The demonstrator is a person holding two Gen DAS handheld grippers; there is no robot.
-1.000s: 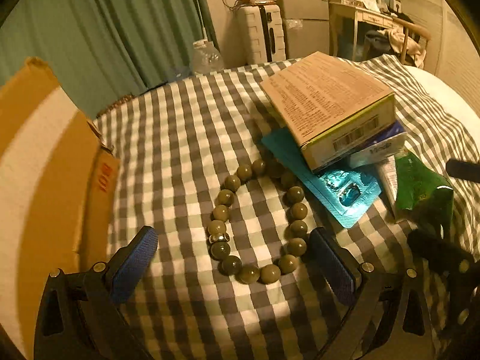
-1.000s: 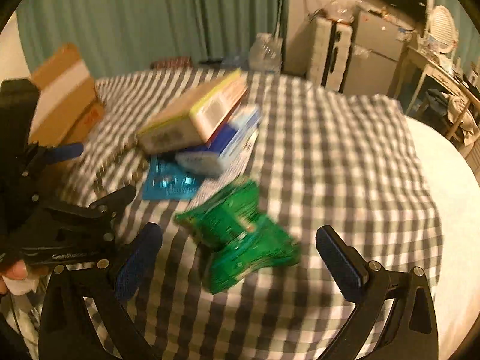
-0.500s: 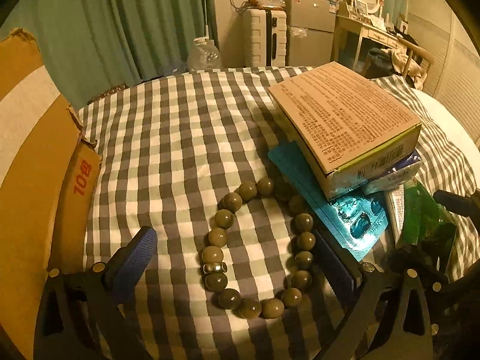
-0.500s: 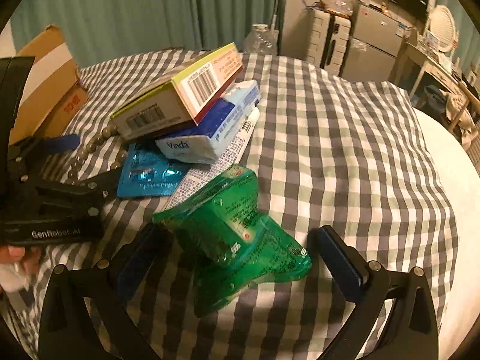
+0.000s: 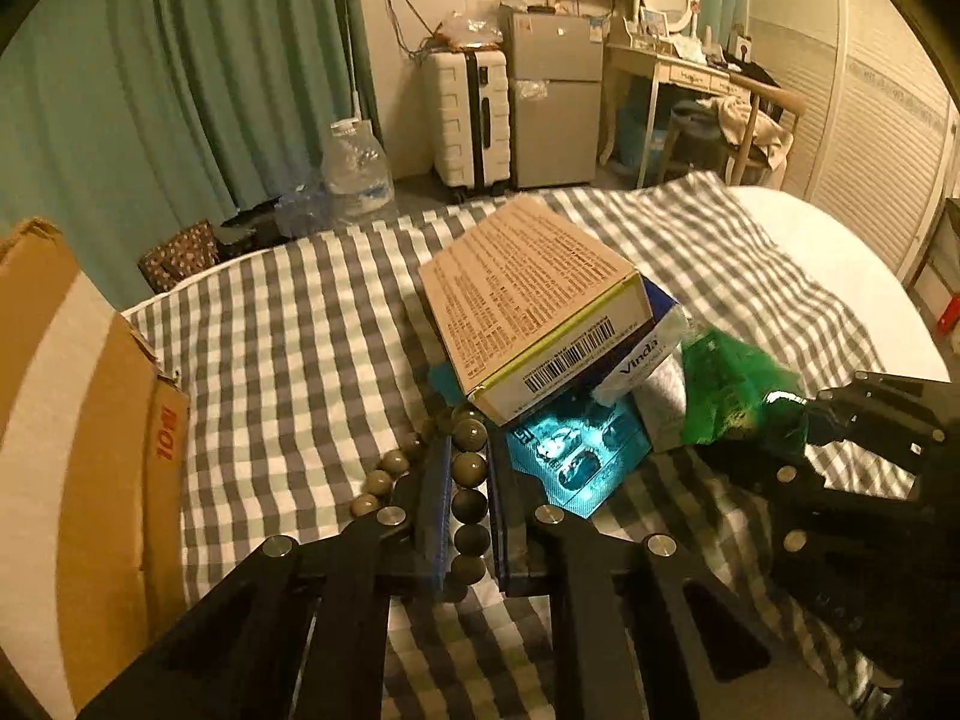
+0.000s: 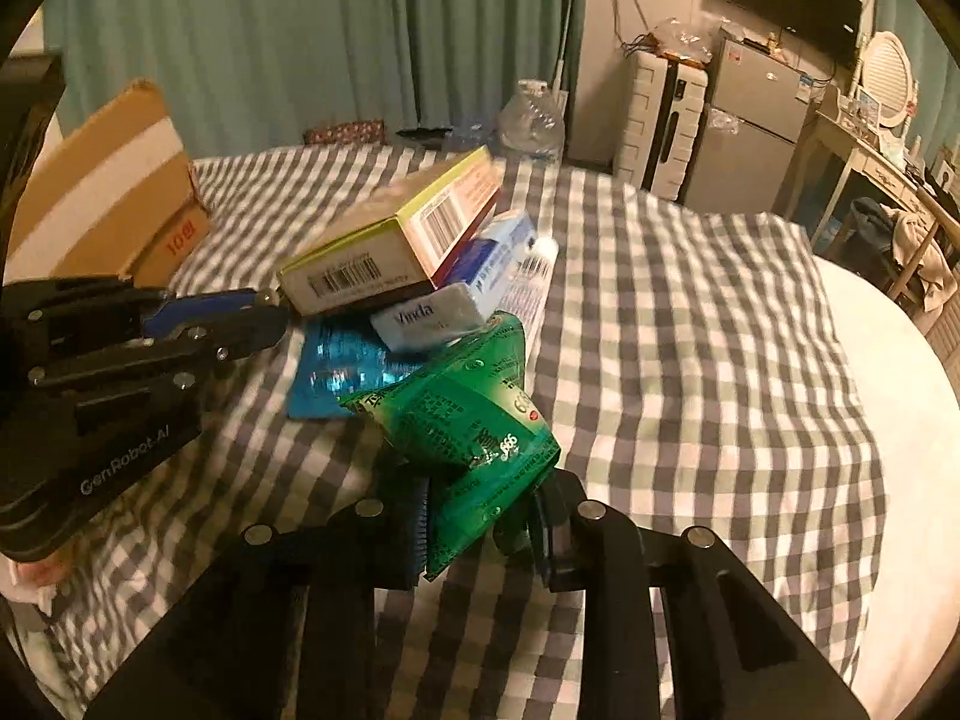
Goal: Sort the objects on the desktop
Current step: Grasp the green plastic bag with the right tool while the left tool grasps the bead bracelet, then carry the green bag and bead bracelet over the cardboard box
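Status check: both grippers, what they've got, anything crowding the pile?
Left gripper closing on bead bracelet. Right gripper closing on green packet. Printed carton leans over tissue pack and blister sheet, close beside both grips.

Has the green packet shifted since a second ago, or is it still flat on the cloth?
Yes. The green packet now sits pinched and tilted up in the closing right gripper, its top end nearer the Vinda tissue pack.

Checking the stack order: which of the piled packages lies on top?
The printed cardboard box, resting tilted on the blue Vinda tissue pack.
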